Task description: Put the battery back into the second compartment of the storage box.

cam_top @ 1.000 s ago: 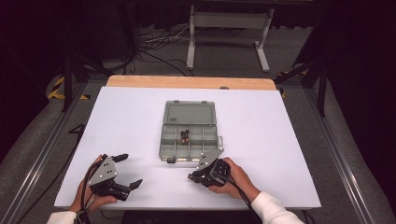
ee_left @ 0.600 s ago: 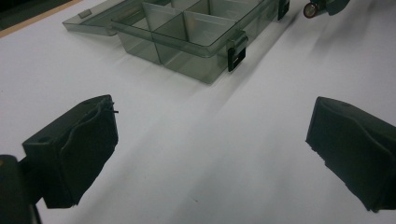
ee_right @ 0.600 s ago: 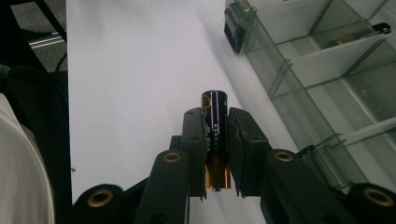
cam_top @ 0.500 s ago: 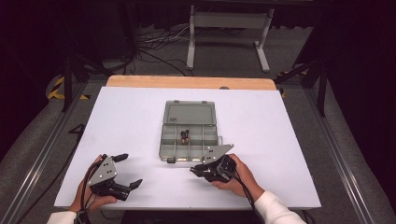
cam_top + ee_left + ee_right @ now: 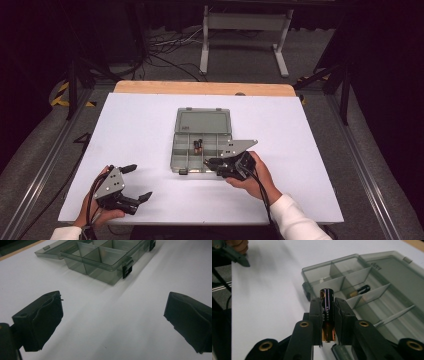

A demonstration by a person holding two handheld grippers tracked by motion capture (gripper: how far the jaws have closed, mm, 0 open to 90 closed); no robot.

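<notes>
A grey see-through compartment box (image 5: 186, 161) lies open mid-table, its lid (image 5: 204, 121) folded back. Batteries (image 5: 197, 145) lie in a middle compartment. My right gripper (image 5: 211, 162) hovers over the box's front right part, shut on a black and copper battery (image 5: 327, 312) held upright between its pads. In the right gripper view another battery (image 5: 360, 290) lies in a compartment of the box (image 5: 342, 272). My left gripper (image 5: 137, 182) rests near the table's front left, open, with only bare table between its jaws (image 5: 112, 322). Ahead of it is the box's (image 5: 100, 257) front wall.
The white table (image 5: 310, 150) has a wooden strip (image 5: 200, 88) along its far edge. A black latch (image 5: 127, 267) sticks out from the box's front. Beyond the table stand a grey metal frame (image 5: 245, 22) and floor cables (image 5: 165, 47).
The right hand has lifted and moved from the table in front of the box to over the box's front right part, with the battery still gripped. The left hand has stayed put.
</notes>
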